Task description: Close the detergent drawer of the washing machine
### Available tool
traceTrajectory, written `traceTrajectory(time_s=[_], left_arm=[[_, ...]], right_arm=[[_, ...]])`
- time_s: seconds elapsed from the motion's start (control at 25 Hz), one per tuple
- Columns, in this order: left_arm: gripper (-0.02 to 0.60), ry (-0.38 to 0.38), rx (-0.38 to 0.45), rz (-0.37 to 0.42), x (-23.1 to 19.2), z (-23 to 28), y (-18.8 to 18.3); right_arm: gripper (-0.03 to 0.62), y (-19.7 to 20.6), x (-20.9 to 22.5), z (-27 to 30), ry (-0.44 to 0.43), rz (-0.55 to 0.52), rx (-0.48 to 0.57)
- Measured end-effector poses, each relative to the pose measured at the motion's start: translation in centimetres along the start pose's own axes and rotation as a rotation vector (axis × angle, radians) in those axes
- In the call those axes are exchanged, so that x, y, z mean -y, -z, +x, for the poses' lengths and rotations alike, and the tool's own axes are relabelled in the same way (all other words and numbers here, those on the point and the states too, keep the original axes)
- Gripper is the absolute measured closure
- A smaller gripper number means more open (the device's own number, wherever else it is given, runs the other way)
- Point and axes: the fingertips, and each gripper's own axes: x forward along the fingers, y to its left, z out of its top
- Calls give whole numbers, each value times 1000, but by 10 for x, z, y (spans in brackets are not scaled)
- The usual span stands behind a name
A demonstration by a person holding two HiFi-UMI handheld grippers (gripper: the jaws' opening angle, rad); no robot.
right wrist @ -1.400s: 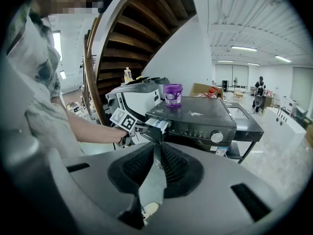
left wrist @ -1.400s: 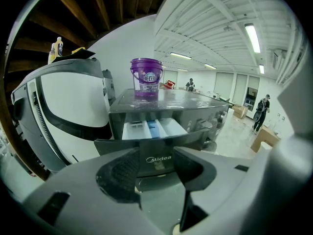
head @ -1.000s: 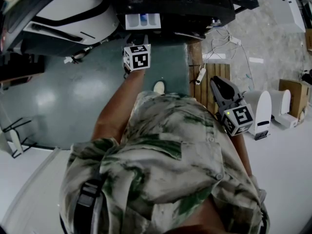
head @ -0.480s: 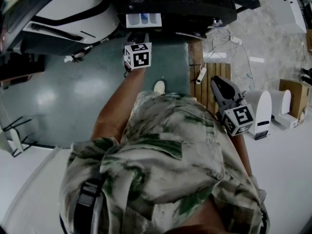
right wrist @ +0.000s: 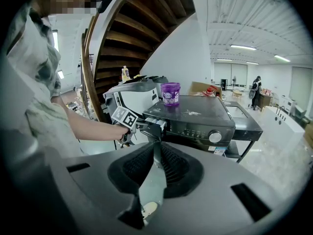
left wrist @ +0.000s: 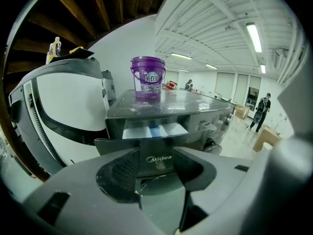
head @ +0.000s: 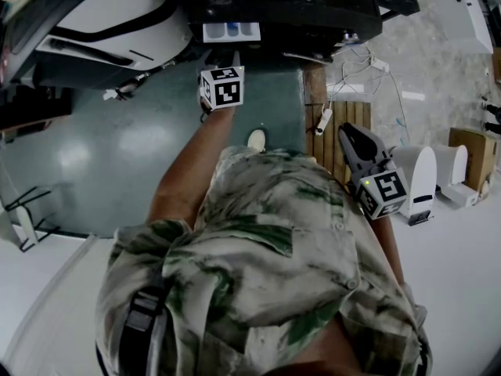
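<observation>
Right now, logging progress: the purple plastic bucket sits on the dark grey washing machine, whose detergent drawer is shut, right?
Not shut: the left gripper view shows the detergent drawer pulled out, compartments exposed. The purple plastic bucket does sit on the dark grey washing machine.

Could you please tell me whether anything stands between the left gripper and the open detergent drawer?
Nothing visible does. The left gripper faces the dark grey front of the pulled-out detergent drawer directly, jaws apart, with only open space between them.
</observation>
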Motion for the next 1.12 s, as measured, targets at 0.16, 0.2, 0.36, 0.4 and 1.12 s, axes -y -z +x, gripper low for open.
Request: traceTrajectory(time_s=[0.16,0.2,0.36,0.4,1.12], left_arm=[[359,-2,2,0,-2,4,-3],[359,-2,2,1,-2,5,-3],[359,-1,5,3,-3,9,-6],[359,-1,6,3,-4,10,-7],[359,-5,9,-12,-10,26,-18]], right_arm=[[530,0,2,2,0,-3,-2],[530,0,2,2,1,-2,-1],[530,0,4,4,3,3,-3],[530,-1,5,5,4,2,-5],[530,-9,16,15,18,-4,-12]])
